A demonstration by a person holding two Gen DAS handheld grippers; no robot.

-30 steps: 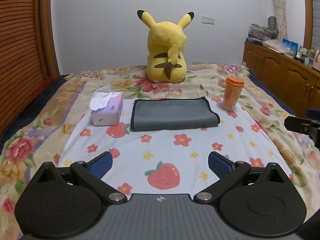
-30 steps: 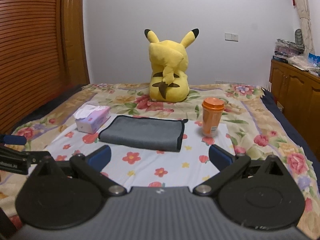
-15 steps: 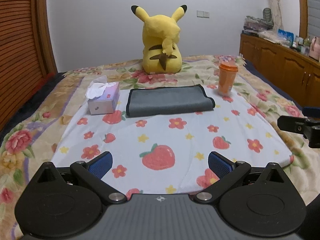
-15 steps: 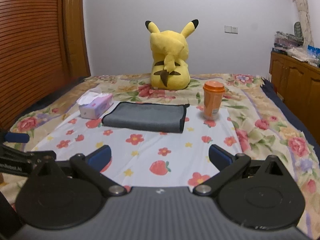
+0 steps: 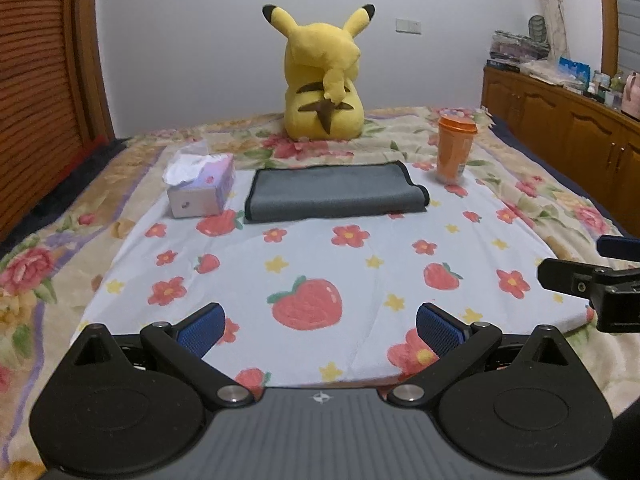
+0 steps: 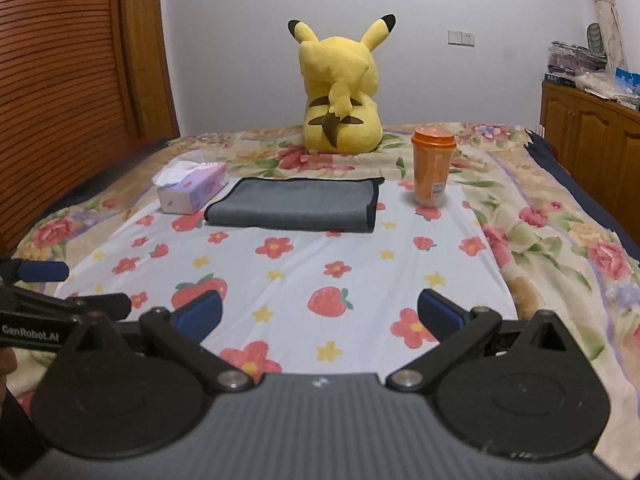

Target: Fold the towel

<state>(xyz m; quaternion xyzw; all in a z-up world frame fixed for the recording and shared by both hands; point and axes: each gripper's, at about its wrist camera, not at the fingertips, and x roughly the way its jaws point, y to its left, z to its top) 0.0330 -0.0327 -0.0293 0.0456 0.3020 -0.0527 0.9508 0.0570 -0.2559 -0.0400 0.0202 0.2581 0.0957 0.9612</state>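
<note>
— Looking past the left gripper, what do you see?
— Its blue pads are spread wide, holding nothing, low over the near edge of the strawberry sheet. The right gripper is the same: spread wide, empty, just beside it.
— And the towel?
— Grey with a dark edge, folded into a flat strip, lying at the far end of the sheet, well apart from both grippers.
— What stands beside the towel?
— Left of it a tissue box with a white tissue sticking out. Right of it an orange cup with its lid on. Behind the towel a yellow plush toy sits with its back turned.
</note>
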